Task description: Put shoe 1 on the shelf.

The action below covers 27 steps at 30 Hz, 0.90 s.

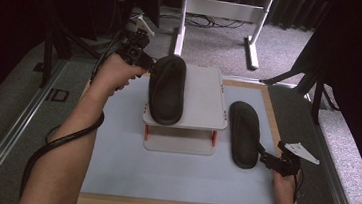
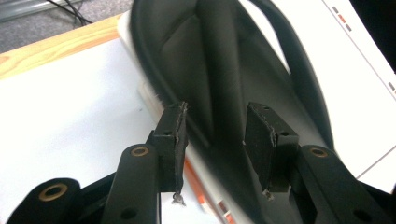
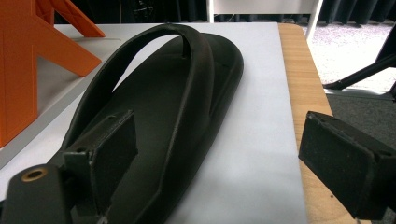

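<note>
- High view: one black flip-flop (image 1: 166, 89) lies on the top shelf of the small white rack (image 1: 204, 101), long axis running away from me. My left gripper (image 1: 140, 58) sits just beside its far end, at the shelf's far-left corner. The second flip-flop (image 1: 244, 134) lies flat on the white table mat (image 1: 123, 161) to the right of the rack, also pointing away, and my right gripper (image 1: 270, 159) waits at its near right edge.
- Left gripper view: my jaws stand partly apart, straddling the strap of the racked flip-flop (image 2: 219, 79); the pads look just clear of it, so I judge I hold nothing.
- Right gripper view: my jaws gape wide, holding nothing. The mat flip-flop (image 3: 173, 126) stretches straight ahead, its heel by my left pad (image 3: 112, 154), so this hand is the nearer one for it.
</note>
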Each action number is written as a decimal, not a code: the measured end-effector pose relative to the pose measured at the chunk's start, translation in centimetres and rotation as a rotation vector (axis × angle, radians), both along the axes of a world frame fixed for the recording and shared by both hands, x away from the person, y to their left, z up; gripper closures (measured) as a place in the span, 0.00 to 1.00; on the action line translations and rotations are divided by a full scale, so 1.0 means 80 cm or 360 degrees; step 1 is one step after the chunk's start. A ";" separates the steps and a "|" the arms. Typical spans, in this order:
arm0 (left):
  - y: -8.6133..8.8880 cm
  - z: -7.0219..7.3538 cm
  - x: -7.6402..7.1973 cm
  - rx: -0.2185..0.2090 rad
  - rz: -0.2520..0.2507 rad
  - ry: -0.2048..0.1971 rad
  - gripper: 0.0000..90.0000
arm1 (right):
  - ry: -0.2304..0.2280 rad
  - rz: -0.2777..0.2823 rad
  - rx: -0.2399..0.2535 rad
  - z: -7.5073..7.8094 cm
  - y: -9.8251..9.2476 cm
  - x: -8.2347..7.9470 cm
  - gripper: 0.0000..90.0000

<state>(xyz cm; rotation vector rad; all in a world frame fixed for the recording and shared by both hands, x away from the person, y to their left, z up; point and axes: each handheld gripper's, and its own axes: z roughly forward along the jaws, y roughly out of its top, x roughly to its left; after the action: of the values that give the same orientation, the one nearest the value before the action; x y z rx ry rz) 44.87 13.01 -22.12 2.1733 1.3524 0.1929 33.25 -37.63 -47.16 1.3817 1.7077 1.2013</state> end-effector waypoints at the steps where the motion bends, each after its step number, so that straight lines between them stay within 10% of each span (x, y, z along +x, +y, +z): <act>1: 0.004 -0.001 -0.002 -0.0002 0.0001 -0.0004 0.65 | 0.0001 0.0000 0.0000 0.000 0.000 0.000 0.12; 27: 0.074 -0.063 -0.059 -0.0091 -0.0007 -0.0163 0.65 | 0.0004 0.0005 -0.0021 0.000 0.002 0.000 0.12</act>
<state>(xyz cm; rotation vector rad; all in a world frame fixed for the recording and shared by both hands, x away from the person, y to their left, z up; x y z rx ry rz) 40.16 18.96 -27.19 2.0896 1.2810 0.2572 33.28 -37.48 -47.18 1.3738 1.7174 1.1887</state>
